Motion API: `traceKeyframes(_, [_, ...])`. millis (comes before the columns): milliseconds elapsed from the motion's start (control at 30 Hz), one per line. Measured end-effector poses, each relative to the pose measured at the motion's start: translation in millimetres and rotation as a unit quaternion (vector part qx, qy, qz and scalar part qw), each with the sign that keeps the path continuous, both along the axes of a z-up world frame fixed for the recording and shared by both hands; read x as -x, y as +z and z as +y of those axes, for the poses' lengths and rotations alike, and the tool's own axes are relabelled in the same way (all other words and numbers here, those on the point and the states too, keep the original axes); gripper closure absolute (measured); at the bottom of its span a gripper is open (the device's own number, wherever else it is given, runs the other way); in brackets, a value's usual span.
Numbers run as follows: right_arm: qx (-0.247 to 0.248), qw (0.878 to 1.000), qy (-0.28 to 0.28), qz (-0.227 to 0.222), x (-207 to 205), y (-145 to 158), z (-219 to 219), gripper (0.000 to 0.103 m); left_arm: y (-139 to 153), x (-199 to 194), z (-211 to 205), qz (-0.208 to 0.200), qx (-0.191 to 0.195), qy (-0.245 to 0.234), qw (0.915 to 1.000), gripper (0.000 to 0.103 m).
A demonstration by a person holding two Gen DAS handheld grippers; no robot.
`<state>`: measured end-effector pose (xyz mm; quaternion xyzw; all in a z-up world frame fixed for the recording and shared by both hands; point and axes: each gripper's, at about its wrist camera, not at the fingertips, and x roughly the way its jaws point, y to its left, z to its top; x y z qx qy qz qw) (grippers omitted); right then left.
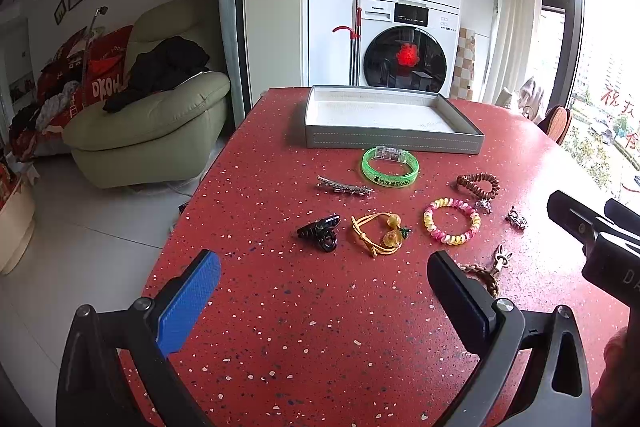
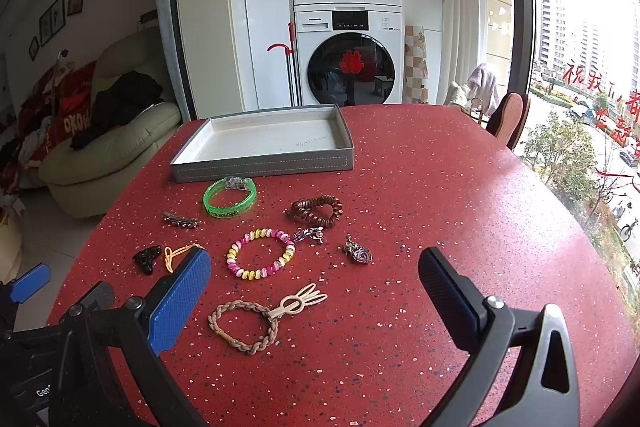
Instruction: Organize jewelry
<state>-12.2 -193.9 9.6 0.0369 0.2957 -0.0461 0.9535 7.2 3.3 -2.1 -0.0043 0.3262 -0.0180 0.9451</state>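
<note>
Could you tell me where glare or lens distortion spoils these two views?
Left wrist view: the window at the right edge is blown out and the table edge bows with the fisheye, though the green bangle stays sharp. Right wrist view: the window is likewise washed out, corners vignette dark, and the braided bracelet reads crisply.

The left tool [image 1: 324, 293] has a black forked frame with triangular cut-outs and silver screws at the finger joints. One finger carries a textured blue pad [image 1: 188, 301], the other a black pad. The right tool [image 2: 314, 297] is built alike: black frame, blue textured pad [image 2: 180, 301], silver screws.
</note>
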Motion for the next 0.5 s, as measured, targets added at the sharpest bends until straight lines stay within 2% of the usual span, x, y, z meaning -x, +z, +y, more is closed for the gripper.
traceKeyframes(500, [0.000, 1.000, 0.000, -0.002, -0.9, 0.1, 1.1, 0.000, 1.7, -0.9, -1.0, -0.003, -0.002, -0.001, 1.0000, 0.000])
